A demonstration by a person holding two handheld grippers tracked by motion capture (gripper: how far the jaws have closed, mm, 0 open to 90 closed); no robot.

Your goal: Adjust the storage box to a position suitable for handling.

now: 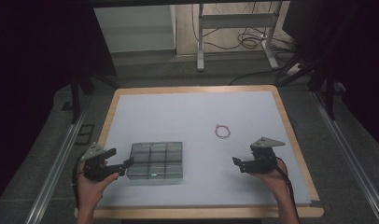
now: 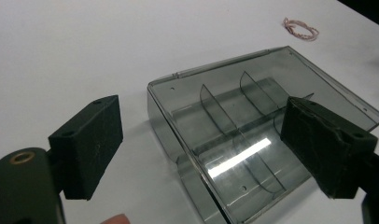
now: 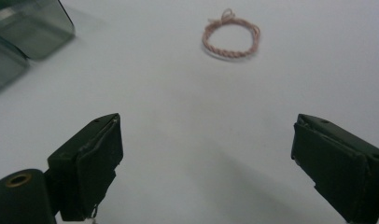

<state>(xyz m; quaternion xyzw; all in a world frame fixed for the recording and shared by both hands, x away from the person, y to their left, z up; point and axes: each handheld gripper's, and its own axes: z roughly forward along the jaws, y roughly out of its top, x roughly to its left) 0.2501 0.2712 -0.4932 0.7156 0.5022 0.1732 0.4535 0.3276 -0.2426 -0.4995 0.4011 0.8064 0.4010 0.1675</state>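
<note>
Your left gripper (image 1: 116, 161) sits just beside the left edge of the clear smoked compartment box (image 1: 156, 160), jaws wide apart, nothing between them; in the left gripper view the box (image 2: 253, 135) lies ahead, lid closed. Your right gripper (image 1: 246, 163) hovers over bare white table (image 1: 187, 116), jaws fully spread, empty. The pink twisted cord ring (image 3: 231, 35) lies ahead of it, well apart from the box.
</note>
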